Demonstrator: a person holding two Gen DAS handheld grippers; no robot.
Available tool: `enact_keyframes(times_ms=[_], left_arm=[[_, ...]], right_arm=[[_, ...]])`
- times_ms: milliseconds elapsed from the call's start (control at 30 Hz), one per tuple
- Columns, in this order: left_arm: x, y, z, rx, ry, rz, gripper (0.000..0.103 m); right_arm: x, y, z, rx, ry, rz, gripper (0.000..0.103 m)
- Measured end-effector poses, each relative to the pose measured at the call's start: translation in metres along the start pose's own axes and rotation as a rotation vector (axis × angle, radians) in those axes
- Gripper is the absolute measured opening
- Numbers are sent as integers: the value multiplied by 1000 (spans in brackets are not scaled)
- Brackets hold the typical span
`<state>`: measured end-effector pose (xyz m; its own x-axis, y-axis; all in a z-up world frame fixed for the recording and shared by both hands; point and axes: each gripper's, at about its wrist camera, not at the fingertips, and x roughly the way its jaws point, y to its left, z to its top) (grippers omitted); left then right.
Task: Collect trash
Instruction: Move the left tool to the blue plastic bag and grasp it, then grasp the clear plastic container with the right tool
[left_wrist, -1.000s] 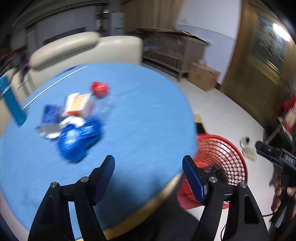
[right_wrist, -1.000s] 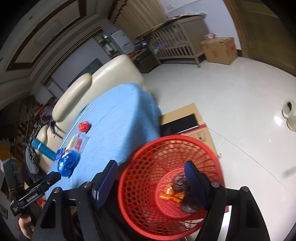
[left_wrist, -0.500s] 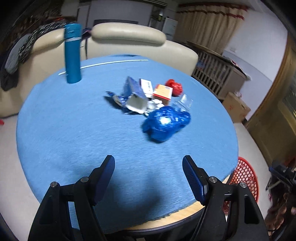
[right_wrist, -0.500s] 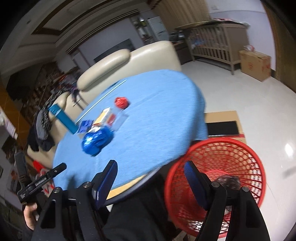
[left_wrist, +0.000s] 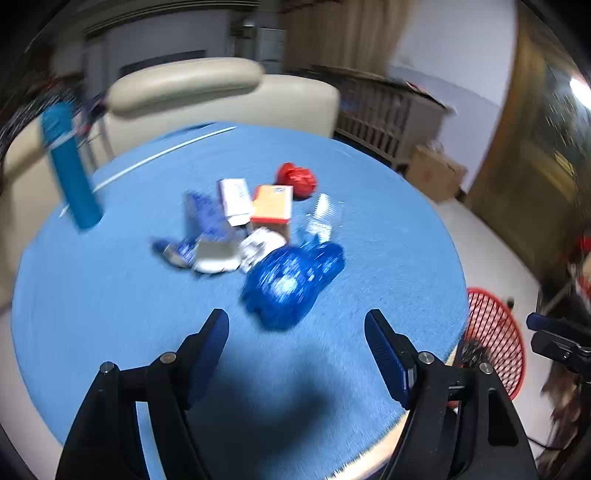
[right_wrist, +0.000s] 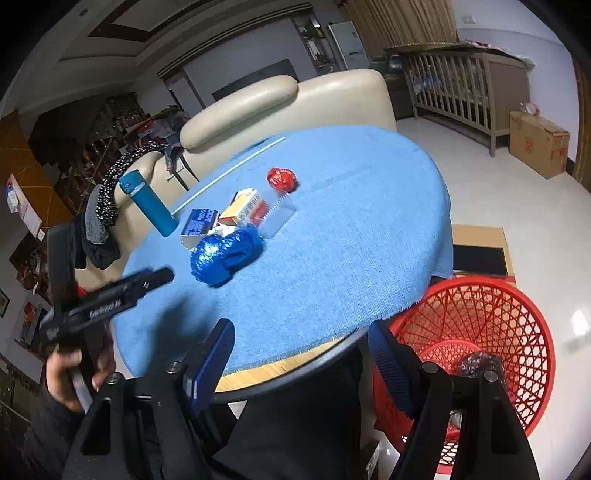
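Observation:
A heap of trash lies mid-table on the blue cloth: a crumpled blue bag, an orange and white box, a white box, a blue carton, clear plastic and a red foil ball. My left gripper stands open over the cloth, just short of the blue bag, with nothing between its fingers. My right gripper is open and empty at the table's near edge, beside the red mesh basket, which holds dark trash.
An upright teal bottle stands at the table's left. A cream sofa sits behind the table, with clothes on its arm. A wooden crib and cardboard boxes stand on the white floor at right.
The left wrist view has swung from the table edge and basket onto the trash heap, closing on the blue bag. The right gripper has left the basket and rolled toward the table.

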<state>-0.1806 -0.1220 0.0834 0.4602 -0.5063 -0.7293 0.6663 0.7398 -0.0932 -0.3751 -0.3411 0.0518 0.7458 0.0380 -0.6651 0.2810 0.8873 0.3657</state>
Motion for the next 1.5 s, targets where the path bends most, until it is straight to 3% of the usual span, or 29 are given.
enact_keyframes(times_ms=[167, 500, 533, 567, 600, 800, 900, 1067, 1267, 1500], left_arm=[[36, -9, 21, 117, 65, -12, 77], [93, 2, 34, 88, 159, -25, 77], [95, 1, 33, 89, 157, -30, 74], [96, 0, 31, 92, 158, -30, 53], [98, 0, 28, 93, 166, -27, 53], [69, 11, 9, 5, 99, -21, 50], [51, 21, -9, -40, 69, 43, 50], [31, 42, -36, -111, 44, 130, 50], [22, 63, -48, -171, 25, 151, 50], [25, 71, -50, -189, 6, 144, 50]], right_arm=[[8, -12, -4, 34, 26, -18, 78], [33, -30, -3, 91, 82, -42, 78], [35, -30, -2, 91, 87, -43, 78], [38, -30, 0, 91, 92, -44, 78], [41, -30, 2, 90, 95, -45, 78], [59, -22, 22, 81, 105, -39, 78], [75, -12, 39, 84, 110, -7, 78], [118, 14, 76, 121, 115, 76, 78], [186, 39, 119, 246, 148, 175, 78], [241, 44, 141, 331, 198, 115, 78]])
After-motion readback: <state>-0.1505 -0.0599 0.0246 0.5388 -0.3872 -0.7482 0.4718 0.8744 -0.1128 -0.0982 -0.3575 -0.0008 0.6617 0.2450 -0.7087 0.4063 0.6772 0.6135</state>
